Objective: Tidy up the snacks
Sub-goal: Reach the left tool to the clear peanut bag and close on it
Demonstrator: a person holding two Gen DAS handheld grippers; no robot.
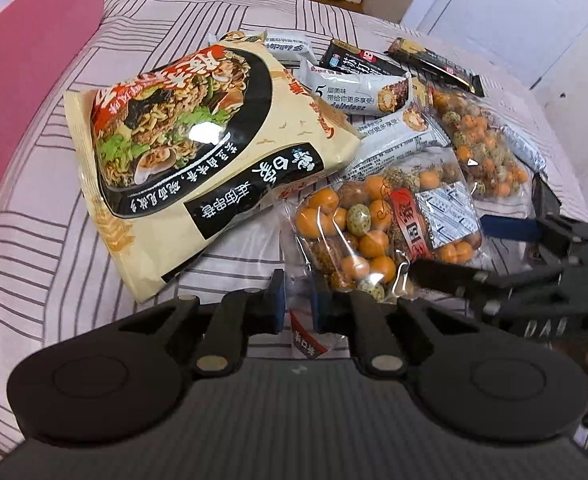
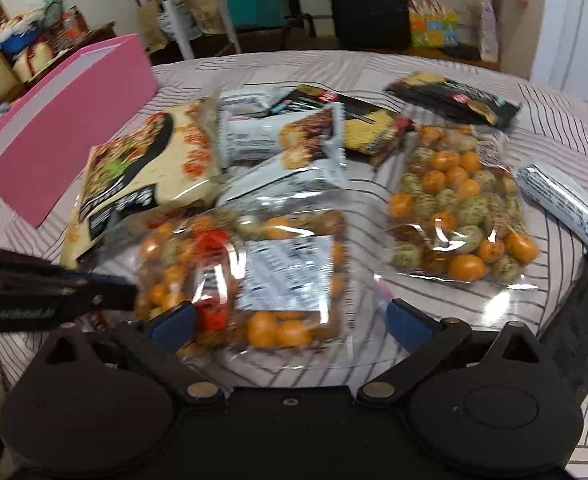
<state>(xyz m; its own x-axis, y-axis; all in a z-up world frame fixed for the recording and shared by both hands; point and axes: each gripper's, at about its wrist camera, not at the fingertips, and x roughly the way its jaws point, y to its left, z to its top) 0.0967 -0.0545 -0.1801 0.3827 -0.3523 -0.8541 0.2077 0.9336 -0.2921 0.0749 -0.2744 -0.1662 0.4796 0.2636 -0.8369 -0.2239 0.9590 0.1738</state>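
Note:
A clear bag of orange and green coated nuts (image 1: pixel 373 232) (image 2: pixel 254 272) lies nearest me on the striped sheet. My left gripper (image 1: pixel 299 304) is shut on that bag's clear near edge, by a small red label; in the right wrist view the left gripper (image 2: pixel 132 294) reaches in from the left. My right gripper (image 2: pixel 292 324) (image 1: pixel 449 248) stands open wide, its blue pads (image 2: pixel 174 324) on either side of the same bag. A second nut bag (image 1: pixel 481 140) (image 2: pixel 453 208) lies further right. A large cream noodle-snack bag (image 1: pixel 198 152) (image 2: pixel 134 168) lies to the left.
White snack bars (image 1: pixel 357 88) (image 2: pixel 262 136) and black packs (image 1: pixel 437 66) (image 2: pixel 453 96) are piled behind the nut bags; another white bar (image 2: pixel 565 204) lies far right. A pink box (image 1: pixel 26 80) (image 2: pixel 74 120) stands at the left. Room clutter sits beyond the striped bed sheet (image 1: pixel 54 280).

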